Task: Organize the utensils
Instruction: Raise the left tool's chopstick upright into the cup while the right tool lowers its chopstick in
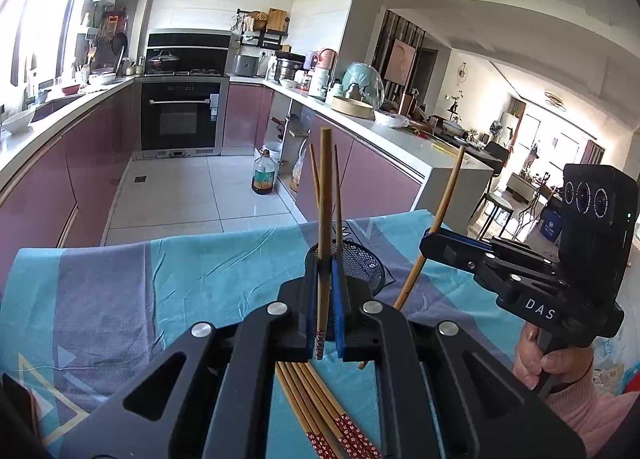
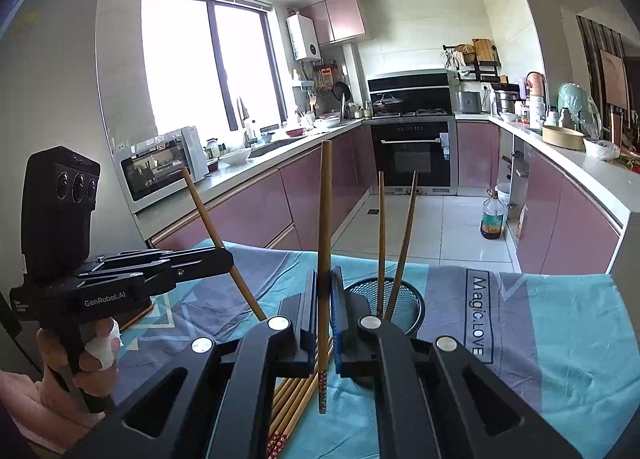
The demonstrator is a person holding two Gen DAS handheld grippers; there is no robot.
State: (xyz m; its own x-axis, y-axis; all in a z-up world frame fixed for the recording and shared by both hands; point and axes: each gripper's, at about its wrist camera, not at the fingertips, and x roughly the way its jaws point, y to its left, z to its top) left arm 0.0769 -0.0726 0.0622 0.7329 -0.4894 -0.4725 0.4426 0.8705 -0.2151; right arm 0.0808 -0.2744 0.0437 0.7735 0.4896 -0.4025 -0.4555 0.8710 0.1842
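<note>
Two chopsticks [image 2: 394, 243] stand in mesh holder [image 2: 408, 301] (black) — tilted.

A: What do the right tongs [image 2: 325, 291] hold at lower centre?
B: One chopstick [image 2: 325, 219], upright, clamped between the blue pads [image 2: 338, 299].
A: And at far left?
B: The left tongs [image 2: 230, 259] grip another chopstick [image 2: 212, 227], tilted.
A: The rest?
B: Two stand in the black mesh holder [image 2: 412, 309] right of centre; a bundle of chopsticks [image 2: 292, 403] lies on the blue cloth [image 2: 560, 339] covering the surface.
</note>
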